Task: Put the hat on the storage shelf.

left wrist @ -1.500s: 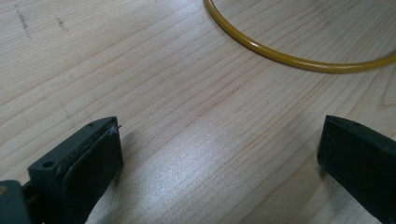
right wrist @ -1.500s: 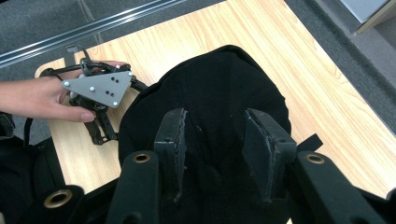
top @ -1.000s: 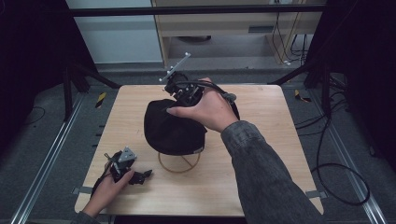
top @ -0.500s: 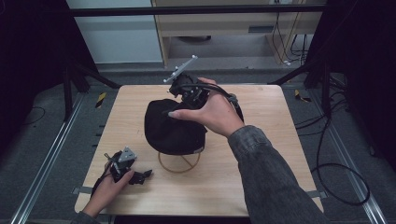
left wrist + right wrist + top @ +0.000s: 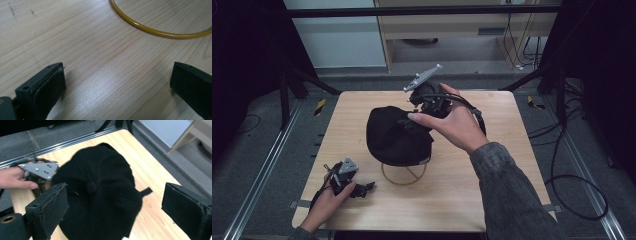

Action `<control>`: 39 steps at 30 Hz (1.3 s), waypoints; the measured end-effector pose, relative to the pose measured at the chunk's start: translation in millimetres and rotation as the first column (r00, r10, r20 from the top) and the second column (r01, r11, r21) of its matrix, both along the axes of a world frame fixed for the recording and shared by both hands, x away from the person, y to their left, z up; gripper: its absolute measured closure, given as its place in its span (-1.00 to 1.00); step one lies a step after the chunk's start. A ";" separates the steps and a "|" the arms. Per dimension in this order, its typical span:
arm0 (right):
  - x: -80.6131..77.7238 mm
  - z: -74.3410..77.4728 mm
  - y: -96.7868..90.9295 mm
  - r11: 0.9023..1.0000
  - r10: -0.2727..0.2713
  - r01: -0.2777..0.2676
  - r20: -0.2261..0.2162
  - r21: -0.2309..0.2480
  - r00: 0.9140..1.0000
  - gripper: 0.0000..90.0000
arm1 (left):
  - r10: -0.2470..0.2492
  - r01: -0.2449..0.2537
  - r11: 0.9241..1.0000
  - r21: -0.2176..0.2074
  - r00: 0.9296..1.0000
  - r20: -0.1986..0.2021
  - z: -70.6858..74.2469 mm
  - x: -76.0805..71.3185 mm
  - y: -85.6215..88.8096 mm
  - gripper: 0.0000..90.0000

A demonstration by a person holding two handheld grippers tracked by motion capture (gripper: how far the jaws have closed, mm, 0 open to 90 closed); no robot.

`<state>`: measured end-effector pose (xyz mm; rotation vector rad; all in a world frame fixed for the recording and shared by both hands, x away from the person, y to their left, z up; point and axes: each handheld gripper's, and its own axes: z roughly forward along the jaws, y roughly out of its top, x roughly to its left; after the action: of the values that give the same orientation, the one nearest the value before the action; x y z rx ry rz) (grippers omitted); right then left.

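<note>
Your black fabric cap (image 5: 398, 135) sits at the middle of the light wooden table (image 5: 492, 195), perched on a yellow wire ring stand (image 5: 404, 174) whose loop shows just under its near edge. Your right gripper (image 5: 428, 104) hangs over the cap's far right side, its grey three-cornered plate tilted up toward the far edge. From above your hand covers the jaws; the right gripper view shows them spread wide with nothing between them, looking down on the cap's crown (image 5: 100, 192) and its top button, a short black strap poking out on the side.

Your left gripper (image 5: 362, 189) rests on the table at the near left corner, well apart from the cap. Its own view shows what the high view cannot: jaws wide apart and empty over bare wood, with an arc of the yellow ring (image 5: 160, 31) lying just ahead.

Since half a second ago your right hand has shifted slightly right and the grey plate has tipped, though the change is small and hard to judge. The left gripper has stayed put.
</note>
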<state>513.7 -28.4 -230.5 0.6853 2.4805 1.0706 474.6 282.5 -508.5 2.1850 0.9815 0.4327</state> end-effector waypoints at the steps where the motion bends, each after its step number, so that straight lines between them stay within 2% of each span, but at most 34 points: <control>1: -1.0 -1.1 -2.5 1.000 -0.011 0.011 0.006 0.002 1.000 -0.84 | 0.000 0.000 1.000 0.000 1.000 0.000 0.0 0.0 0.0 -1.00; 4: -5.1 -3.3 -12.0 0.998 -0.058 0.057 0.036 0.029 0.998 -0.82 | -0.001 0.001 1.000 0.000 1.000 0.000 0.0 -0.1 0.0 -1.00; 6: -7.6 -4.3 -18.4 0.997 -0.064 0.063 0.033 0.037 0.997 -0.82 | -0.003 0.003 1.000 0.000 1.000 0.000 0.0 -0.4 0.2 -1.00; 17: -14.9 -14.3 -48.3 0.994 -0.113 0.113 0.025 0.005 0.993 -0.80 | -0.003 0.003 1.000 0.000 1.000 0.000 -0.1 -0.9 0.3 -1.00; 19: -16.3 -16.2 -58.1 0.991 -0.134 0.133 0.019 0.027 0.991 -0.77 | -0.003 0.003 1.000 0.000 1.000 0.000 -0.1 -0.9 0.3 -1.00; 25: -20.9 -24.3 -81.5 0.983 -0.182 0.181 0.018 0.019 0.983 -0.74 | -0.003 0.003 1.000 0.000 1.000 0.000 -0.1 -0.9 0.3 -1.00; 31: -26.3 -36.7 -98.9 0.979 -0.204 0.204 0.014 0.006 0.979 -0.72 | -0.001 0.001 1.000 -0.001 1.000 0.001 -0.2 -1.3 0.2 -1.00; 39: -29.2 -67.7 -116.9 0.971 -0.238 0.238 -0.004 -0.015 0.971 -0.71 | -0.003 0.003 1.000 0.001 1.000 -0.002 -0.1 -1.6 0.4 -1.00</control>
<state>484.5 -145.3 -298.2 0.9541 2.3345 0.9608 473.1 282.9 -508.6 2.1879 0.9793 0.4305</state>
